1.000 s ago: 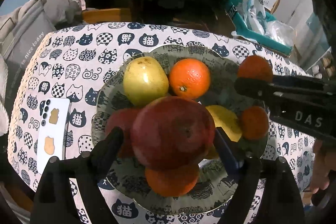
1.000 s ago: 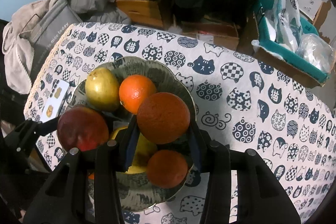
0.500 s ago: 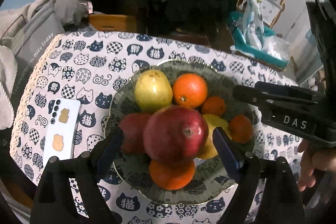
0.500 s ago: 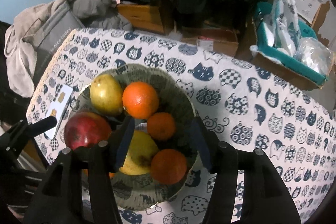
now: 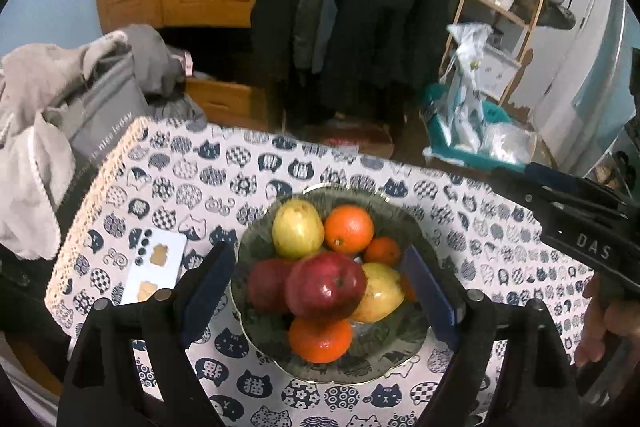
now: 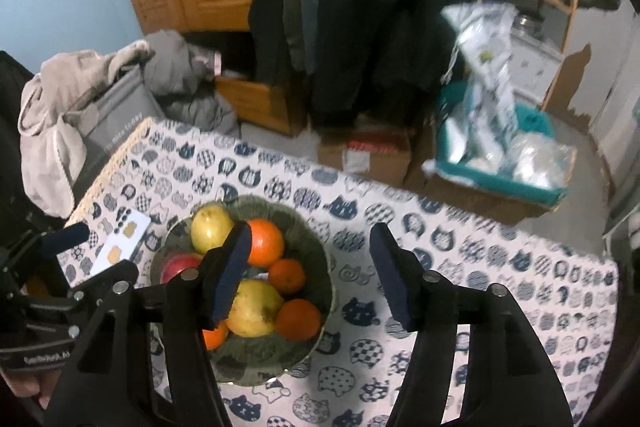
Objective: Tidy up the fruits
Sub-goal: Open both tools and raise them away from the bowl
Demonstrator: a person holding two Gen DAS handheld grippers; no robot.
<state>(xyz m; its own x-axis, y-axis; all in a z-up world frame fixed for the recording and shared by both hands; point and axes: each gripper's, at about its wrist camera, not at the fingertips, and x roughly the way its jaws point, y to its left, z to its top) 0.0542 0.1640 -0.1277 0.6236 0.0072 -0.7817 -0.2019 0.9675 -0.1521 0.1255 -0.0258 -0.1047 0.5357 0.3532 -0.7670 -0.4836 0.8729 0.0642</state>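
Observation:
A dark patterned bowl on the cat-print tablecloth holds a red apple on top of the pile, a second red apple, two yellow-green pears, and several oranges. My left gripper is open and empty, raised above the bowl. My right gripper is open and empty, high above the bowl's right side. The red apple, pears and oranges also show in the right wrist view.
A white phone lies on the tablecloth left of the bowl. Grey clothes and a bag hang at the table's left edge. A teal basket with plastic bags and a cardboard box stand on the floor beyond.
Both grippers let go of their fruit into the bowl, the left the red apple, the right an orange. Both then opened wide and pulled up and back.

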